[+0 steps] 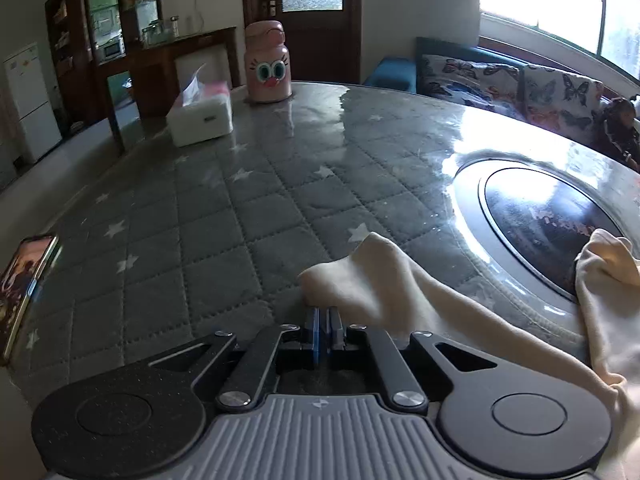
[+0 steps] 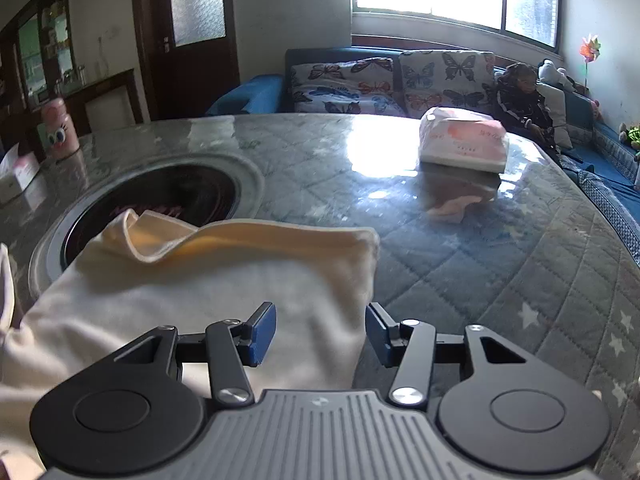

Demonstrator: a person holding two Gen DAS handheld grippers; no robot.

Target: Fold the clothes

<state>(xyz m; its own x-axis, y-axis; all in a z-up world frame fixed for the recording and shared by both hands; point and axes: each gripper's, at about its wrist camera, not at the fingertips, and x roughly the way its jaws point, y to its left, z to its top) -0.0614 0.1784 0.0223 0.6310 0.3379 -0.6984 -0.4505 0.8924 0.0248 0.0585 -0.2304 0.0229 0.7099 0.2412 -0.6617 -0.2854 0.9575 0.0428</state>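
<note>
While pinching a corner of the cream garment (image 1: 360, 276) between blue pads drawn almost together, left gripper (image 1: 323, 330) holding that bit of cloth just ahead of its fingertips, with the rest trailing off to its right across the quilted table (image 1: 200, 220) and over the rim of the round dark inset (image 1: 548, 216). Over on the other side, right gripper (image 2: 321, 334) hovering with jaws spread wide, gripping nothing, the garment (image 2: 224, 280) lying under and ahead of its left finger, the cloth's side edge falling in the gap between the pads. Looking like a fold in progress, one end pinned, the other waiting for a grip; equally fitting a release after laying a fold down. Rumpled lip showing at the far edge ahead of the right gripper. Calling for care with that right edge: lining up both pads around it before closing, and keeping the left pinch level so no slack bunches over the inset.
</note>
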